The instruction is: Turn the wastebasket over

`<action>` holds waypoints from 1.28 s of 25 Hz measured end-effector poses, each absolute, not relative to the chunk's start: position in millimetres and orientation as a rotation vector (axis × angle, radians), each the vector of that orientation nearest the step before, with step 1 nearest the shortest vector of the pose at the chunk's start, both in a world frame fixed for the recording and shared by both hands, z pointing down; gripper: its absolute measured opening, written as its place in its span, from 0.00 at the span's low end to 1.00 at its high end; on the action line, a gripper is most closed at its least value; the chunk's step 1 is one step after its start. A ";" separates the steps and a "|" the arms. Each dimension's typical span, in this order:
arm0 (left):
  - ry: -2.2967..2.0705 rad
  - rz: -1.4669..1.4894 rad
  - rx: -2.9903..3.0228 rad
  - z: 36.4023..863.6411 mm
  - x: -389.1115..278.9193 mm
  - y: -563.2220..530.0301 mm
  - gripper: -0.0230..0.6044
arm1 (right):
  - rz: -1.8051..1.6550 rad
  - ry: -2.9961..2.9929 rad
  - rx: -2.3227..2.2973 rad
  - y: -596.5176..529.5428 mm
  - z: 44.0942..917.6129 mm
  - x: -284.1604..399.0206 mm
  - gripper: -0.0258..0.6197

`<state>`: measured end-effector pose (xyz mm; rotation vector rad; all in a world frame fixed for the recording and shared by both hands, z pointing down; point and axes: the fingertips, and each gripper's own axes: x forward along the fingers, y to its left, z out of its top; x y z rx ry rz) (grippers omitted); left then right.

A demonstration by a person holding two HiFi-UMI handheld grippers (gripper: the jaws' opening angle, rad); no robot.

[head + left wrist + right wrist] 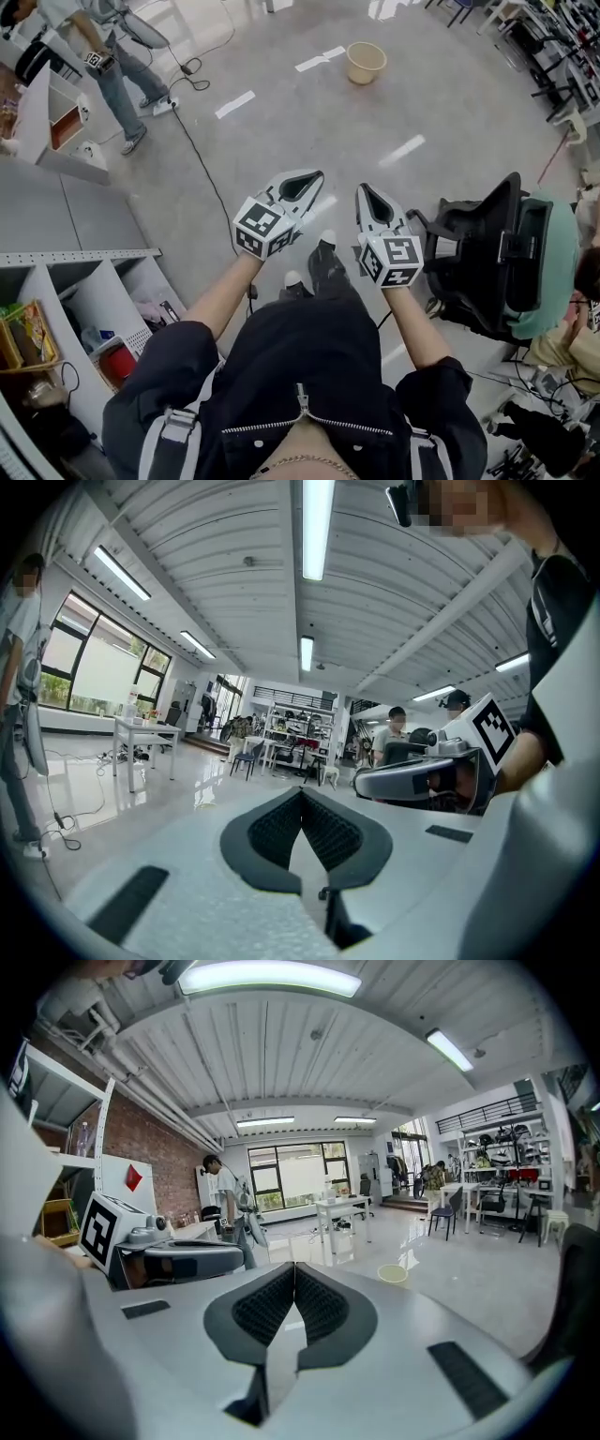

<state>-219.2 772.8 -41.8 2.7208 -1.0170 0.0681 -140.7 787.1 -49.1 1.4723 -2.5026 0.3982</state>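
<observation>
The beige wastebasket (366, 63) stands upright, mouth up, alone on the grey floor (450, 103). Well short of the wastebasket, the left gripper (312, 178) and the right gripper (365, 191) are held side by side, pointing toward it. Each has its jaws pressed together on nothing.

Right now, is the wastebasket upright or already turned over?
Upright, not yet turned. The wastebasket stands on the floor with its open mouth facing up; the head view looks into it.

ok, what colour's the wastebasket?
The wastebasket is plain pale beige-yellow; the head view shows it best.
</observation>
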 end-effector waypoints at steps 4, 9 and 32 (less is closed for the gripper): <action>-1.052 0.081 2.713 -46.4 -217.4 740.3 0.04 | 0.423 -2.512 1.459 754.7 -49.1 -135.0 0.06; -1.087 0.092 2.700 -52.5 -209.6 702.4 0.04 | 0.439 -2.538 1.437 712.2 -54.1 -125.0 0.06; -1.183 0.096 2.656 -58.5 -159.6 569.2 0.04 | 0.459 -2.563 1.445 582.9 -53.7 -61.8 0.06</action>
